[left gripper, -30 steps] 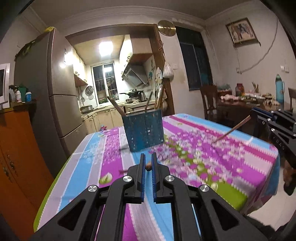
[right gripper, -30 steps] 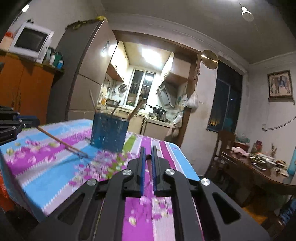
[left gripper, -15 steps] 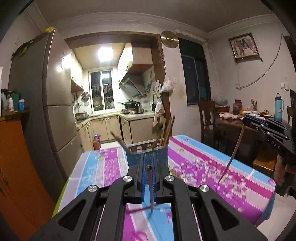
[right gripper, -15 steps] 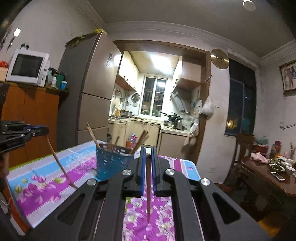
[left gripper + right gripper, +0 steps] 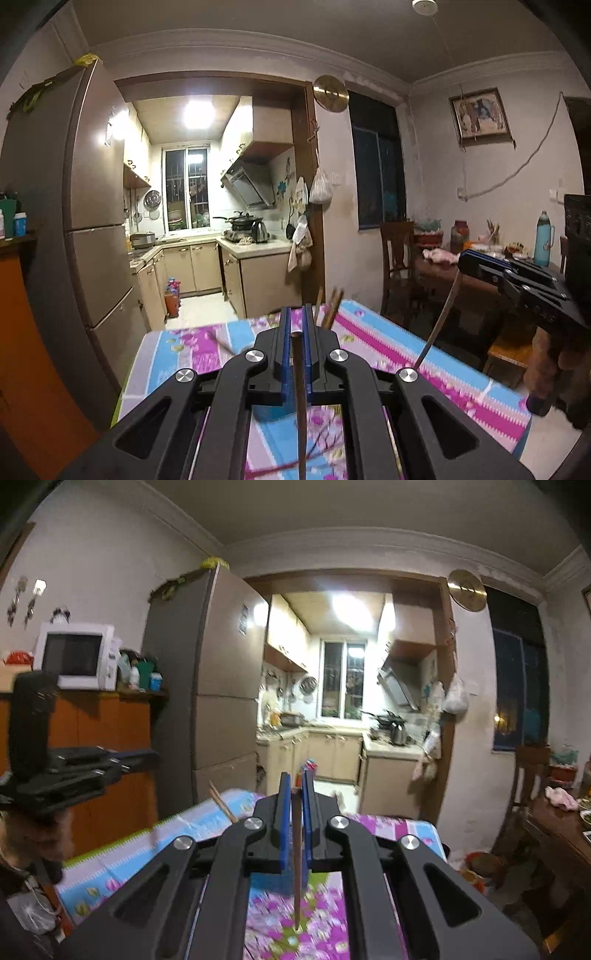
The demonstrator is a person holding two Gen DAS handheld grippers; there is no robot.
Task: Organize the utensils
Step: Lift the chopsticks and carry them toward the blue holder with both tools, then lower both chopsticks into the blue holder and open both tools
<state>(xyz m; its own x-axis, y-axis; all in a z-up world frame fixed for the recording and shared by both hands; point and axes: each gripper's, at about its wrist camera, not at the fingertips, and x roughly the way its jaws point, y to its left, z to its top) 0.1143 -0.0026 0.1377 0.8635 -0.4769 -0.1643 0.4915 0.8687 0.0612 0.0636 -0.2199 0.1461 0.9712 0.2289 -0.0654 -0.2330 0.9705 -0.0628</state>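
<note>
Gripping one chopstick [image 5: 300,391] per closed jaws.

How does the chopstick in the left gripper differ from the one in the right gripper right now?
The left gripper's chopstick runs off the bottom of the left wrist view, its tip unseen; the right gripper's chopstick shows its tapered tip above the floral tablecloth. Seen from the left wrist, the right one hangs slanted; the left one looks near vertical. Shared: both are brown, gripped near the top by shut jaws, hanging down.
</note>
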